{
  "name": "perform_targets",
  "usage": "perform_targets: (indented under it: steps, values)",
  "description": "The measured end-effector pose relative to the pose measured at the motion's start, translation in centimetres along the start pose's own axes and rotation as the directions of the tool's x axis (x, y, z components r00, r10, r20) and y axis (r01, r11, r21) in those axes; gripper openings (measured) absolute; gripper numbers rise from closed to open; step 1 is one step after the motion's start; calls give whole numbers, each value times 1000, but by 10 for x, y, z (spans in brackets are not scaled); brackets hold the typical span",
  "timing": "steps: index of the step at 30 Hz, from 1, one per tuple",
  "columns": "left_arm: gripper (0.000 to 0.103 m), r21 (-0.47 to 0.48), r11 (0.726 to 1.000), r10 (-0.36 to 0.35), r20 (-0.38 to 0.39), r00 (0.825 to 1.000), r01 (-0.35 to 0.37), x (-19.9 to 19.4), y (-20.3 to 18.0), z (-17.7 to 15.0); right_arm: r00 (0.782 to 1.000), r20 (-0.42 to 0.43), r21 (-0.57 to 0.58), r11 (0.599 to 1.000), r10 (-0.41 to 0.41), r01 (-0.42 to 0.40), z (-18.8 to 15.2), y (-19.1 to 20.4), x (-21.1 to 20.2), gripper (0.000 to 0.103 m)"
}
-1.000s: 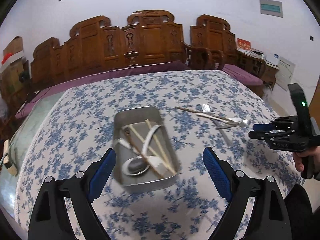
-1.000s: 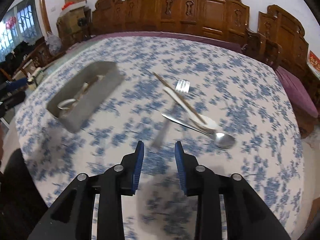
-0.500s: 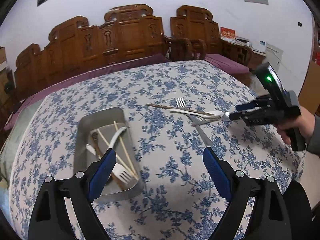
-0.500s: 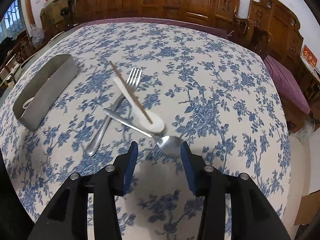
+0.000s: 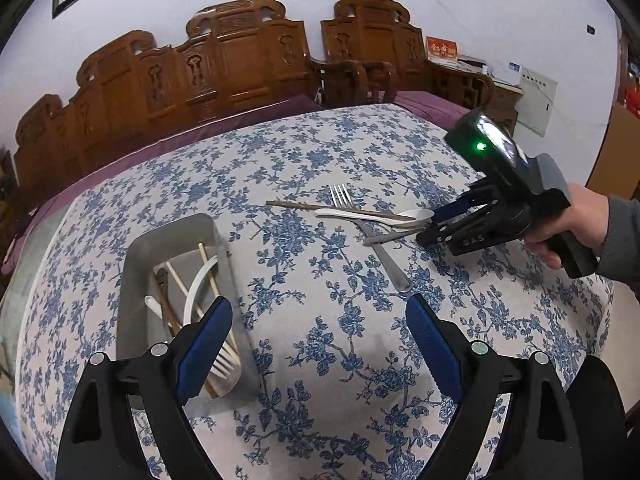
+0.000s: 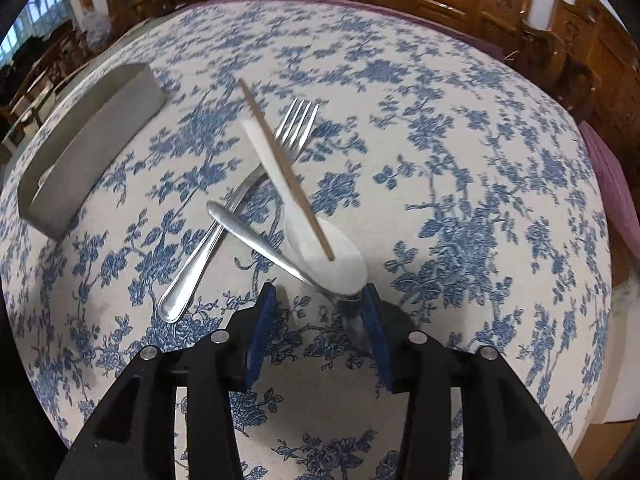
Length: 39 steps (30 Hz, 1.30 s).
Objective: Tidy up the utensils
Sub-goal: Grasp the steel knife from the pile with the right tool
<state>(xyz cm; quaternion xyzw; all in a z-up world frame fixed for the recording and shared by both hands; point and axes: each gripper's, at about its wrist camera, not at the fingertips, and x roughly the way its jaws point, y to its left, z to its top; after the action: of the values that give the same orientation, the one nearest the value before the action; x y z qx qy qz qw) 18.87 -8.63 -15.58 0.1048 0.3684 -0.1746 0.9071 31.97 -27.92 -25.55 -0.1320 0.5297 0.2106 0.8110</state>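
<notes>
Metal spoon (image 6: pixel 256 240) on worktop (image 6: pixel 460 184), long axis diagonal, handle toward tray, bowl between right tongs (image 6: pixel 318 300), pads apart, not pressing. Fork (image 6: pixel 240 204), white spoon (image 6: pixel 308 236), chopstick (image 6: pixel 286 168) crossed beside it. Metal tray (image 5: pixel 168 272) holds chopsticks, white utensils. Left tongs (image 5: pixel 320 320) wide, empty, over tray edge.

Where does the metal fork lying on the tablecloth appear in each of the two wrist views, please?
Left wrist view: the metal fork lies right of centre, tines far, handle toward the camera.
Right wrist view: the metal fork lies left of centre, tines up, handle toward the lower left.
Shared landmark: the white spoon crossing it, a brown chopstick on top.
</notes>
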Motion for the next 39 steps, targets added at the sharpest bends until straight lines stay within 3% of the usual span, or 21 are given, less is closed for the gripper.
perform_targets:
  steps: [9,16,19,24,30,39]
  values:
    - [85,6,1000,0,-18,1000,0,8,-4,-4,1000,-6,-62,998,-20,20,11,6,4,46]
    - [85,8,1000,5,-26,1000,-5,12,-5,-6,1000,-7,-72,997,22,-22,12,2,7,46]
    - [85,7,1000,3,-26,1000,-2,13,-6,-6,999,-7,-69,997,37,-37,11,2,6,40]
    - [85,10,1000,1,-23,1000,-1,12,-9,-4,997,-46,-96,994,54,-59,12,9,4,21]
    - [85,9,1000,2,-17,1000,-2,10,-10,-1,997,-61,-103,993,56,-62,8,13,2,4]
    - [85,-2,1000,-13,-33,999,13,19,-14,6,999,-31,-123,992,31,-35,-20,29,-10,3]
